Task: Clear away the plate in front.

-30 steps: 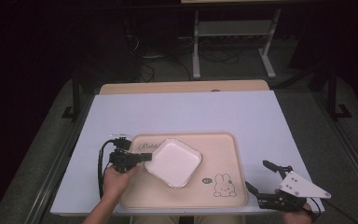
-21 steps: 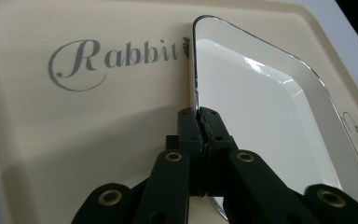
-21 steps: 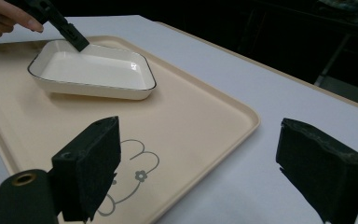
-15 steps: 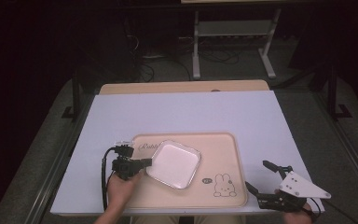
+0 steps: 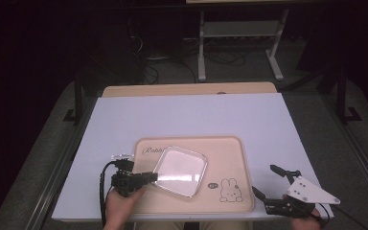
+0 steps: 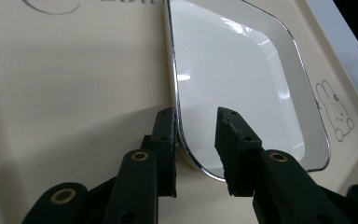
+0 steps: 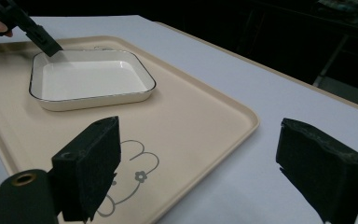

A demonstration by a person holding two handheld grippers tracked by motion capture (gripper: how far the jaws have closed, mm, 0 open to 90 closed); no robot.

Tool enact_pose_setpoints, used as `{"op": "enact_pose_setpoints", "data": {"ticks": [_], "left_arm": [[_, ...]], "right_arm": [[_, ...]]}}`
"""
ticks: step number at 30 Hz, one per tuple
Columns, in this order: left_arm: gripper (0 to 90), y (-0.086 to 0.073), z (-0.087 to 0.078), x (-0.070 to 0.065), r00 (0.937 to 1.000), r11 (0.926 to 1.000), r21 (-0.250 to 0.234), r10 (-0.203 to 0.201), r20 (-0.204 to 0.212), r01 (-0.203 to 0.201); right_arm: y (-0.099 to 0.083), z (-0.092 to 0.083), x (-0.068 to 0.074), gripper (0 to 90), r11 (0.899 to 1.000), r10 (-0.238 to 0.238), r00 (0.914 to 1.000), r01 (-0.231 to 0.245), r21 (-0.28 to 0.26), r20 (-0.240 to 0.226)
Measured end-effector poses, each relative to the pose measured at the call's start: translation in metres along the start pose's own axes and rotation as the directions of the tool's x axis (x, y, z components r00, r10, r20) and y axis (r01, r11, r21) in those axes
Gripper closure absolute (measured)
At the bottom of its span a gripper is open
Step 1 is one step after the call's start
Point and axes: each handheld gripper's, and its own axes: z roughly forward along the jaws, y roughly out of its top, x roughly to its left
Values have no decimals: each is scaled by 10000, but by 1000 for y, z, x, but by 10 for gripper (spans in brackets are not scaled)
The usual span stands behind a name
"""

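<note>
High view: white dish (image 5: 180, 171) empty, resting on beige tray (image 5: 230, 153).

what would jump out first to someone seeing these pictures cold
The white square dish with its thin dark rim lies flat on the beige tray, towards the tray's left half, gleaming against the dark room. The left gripper straddles the dish's near corner, jaws just opened, one pad outside the rim and one over the inside. At the tray's right front corner, by a printed rabbit, the right gripper waits wide open and empty.
</note>
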Motion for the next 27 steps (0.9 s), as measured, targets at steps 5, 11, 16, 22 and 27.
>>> {"op": "enact_pose_setpoints", "data": {"ticks": [5,11,16,22,27], "left_arm": [[680,-3,-3,-1,9999,10000,35,-8,150,7],[680,-6,-3,-5,9997,9998,102,151,167,-153],[679,-8,-2,-7,9996,9997,168,186,233,-190],[661,-10,-2,-10,9990,9996,147,238,377,-244],[657,-14,1,-12,9985,9995,162,269,469,-277]], "right_arm": [[0,0,0,130,10000,-4,10000,4,4,-1],[0,0,0,130,10000,4,10000,-4,2,13],[0,0,0,130,10000,7,10000,-7,-17,2],[0,0,0,130,10000,3,10000,-3,-25,-7],[0,0,0,130,10000,5,10000,-5,-10,19]]}}
